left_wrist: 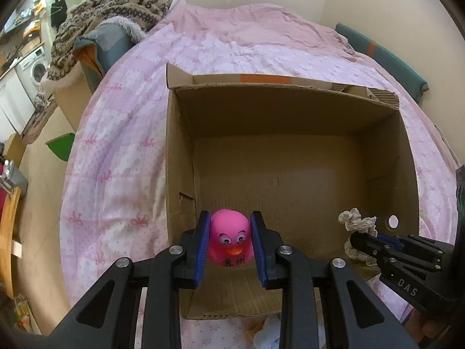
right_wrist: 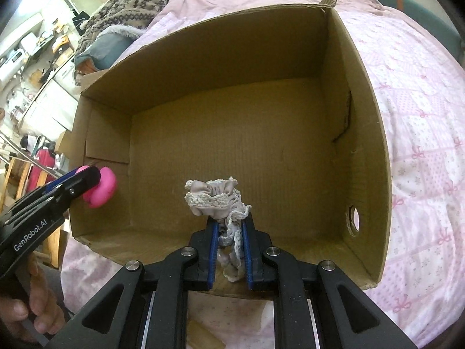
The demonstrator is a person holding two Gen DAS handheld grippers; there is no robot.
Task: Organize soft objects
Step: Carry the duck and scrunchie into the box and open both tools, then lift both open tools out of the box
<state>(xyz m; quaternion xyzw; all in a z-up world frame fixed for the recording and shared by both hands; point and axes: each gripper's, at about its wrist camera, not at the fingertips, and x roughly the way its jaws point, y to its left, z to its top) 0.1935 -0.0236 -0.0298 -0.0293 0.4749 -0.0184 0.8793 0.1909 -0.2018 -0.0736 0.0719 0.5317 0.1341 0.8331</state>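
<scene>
Left gripper [left_wrist: 229, 244] is clamping the pink rubber duck [left_wrist: 229, 241], jaws part-way apart, both blue pads [left_wrist: 203, 247] pressing the duck's sides. Duck is sitting between the fingers with its head up, face toward the wrist camera: orange beak, drawn eyes, black characters on the chest. It is hanging over the near-left inside corner of the cardboard box [left_wrist: 180, 145], above the floor of the box; whether it is touching the cardboard I cannot tell. Right gripper [right_wrist: 229, 250] is pinching a bunched beige cloth with a lace trim [right_wrist: 216, 200], jaws narrow, fabric squeezed between the pads, a crumpled tuft sticking out past the fingertips and a tail dangling back between the fingers. That bundle is hanging over the near edge of the box, right of the duck and well apart from it. Box is sitting open on a pink patterned bedspread [right_wrist: 421, 133], nothing else showing inside. A hand [right_wrist: 29, 311] is gripping the left tool's handle.
</scene>
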